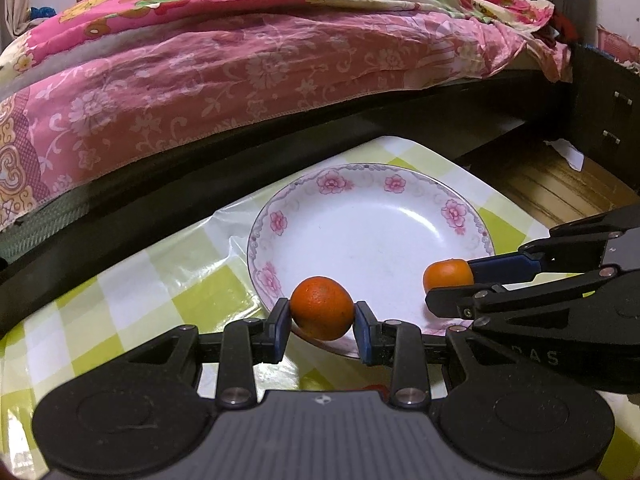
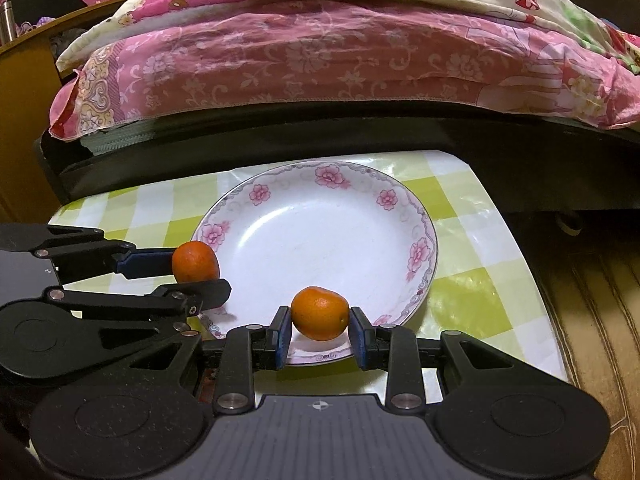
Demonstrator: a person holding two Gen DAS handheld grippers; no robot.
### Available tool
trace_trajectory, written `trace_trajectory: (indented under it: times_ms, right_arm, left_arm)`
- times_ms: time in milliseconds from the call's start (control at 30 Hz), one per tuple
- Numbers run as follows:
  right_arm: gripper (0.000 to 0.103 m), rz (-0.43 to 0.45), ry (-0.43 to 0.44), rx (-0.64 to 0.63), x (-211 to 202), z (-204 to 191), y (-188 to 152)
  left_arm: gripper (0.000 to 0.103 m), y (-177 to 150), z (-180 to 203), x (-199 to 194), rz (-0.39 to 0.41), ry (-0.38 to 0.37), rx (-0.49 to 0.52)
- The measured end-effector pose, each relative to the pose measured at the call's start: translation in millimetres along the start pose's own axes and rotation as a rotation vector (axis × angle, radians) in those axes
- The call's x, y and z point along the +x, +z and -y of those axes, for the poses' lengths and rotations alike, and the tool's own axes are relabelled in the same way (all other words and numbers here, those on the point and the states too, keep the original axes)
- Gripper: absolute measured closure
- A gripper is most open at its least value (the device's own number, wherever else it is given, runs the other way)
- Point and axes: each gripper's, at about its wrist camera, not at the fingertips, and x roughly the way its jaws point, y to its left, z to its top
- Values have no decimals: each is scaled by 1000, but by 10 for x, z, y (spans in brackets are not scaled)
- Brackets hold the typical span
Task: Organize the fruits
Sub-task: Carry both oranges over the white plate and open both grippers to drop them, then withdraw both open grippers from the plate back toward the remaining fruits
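Observation:
A white plate with a pink flower rim [image 1: 360, 178] [image 2: 420, 248] lies on the checked table. My left gripper [image 1: 322, 322] is shut on an orange mandarin [image 1: 322, 307] and holds it over the plate's near rim. My right gripper [image 2: 319, 330] is shut on a second mandarin [image 2: 319, 312], also over the plate's near edge. In the left wrist view the right gripper comes in from the right with its mandarin [image 1: 448, 274]. In the right wrist view the left gripper comes in from the left with its mandarin [image 2: 195, 261].
The table carries a green and white checked plastic cloth [image 1: 120, 300] [image 2: 472, 288]. A bed with a pink floral cover [image 1: 240, 92] [image 2: 320, 60] and a dark frame stands right behind the table. A wooden floor [image 1: 560, 188] lies to the right.

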Motion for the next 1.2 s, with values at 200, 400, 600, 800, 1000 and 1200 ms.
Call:
trace_trajectory:
  times_ms: [200,400,600,800,1000,1200]
  right_arm:
    - [74,2,-3,-3,12,5,7]
    - [73,1,-4,-2,17,1,10]
    - [73,3,-6,-2,30,11,24]
    - [73,21,-16,-16,7,-10,27]
    - [73,29,-17,-16,-3,-6,20]
    - [73,48,-25,-24,-47,-24,27]
  left_arm:
    - [62,0,6,13,4,8,6]
    - [61,6,8,16,5,15,8]
    - [58,4,2,19,4,18,8]
    - [58,1,-3,-3,12,20,4]
    - [57,4,-6,-66,21,21,9]
    - [57,3,-29,-147,29,27,12]
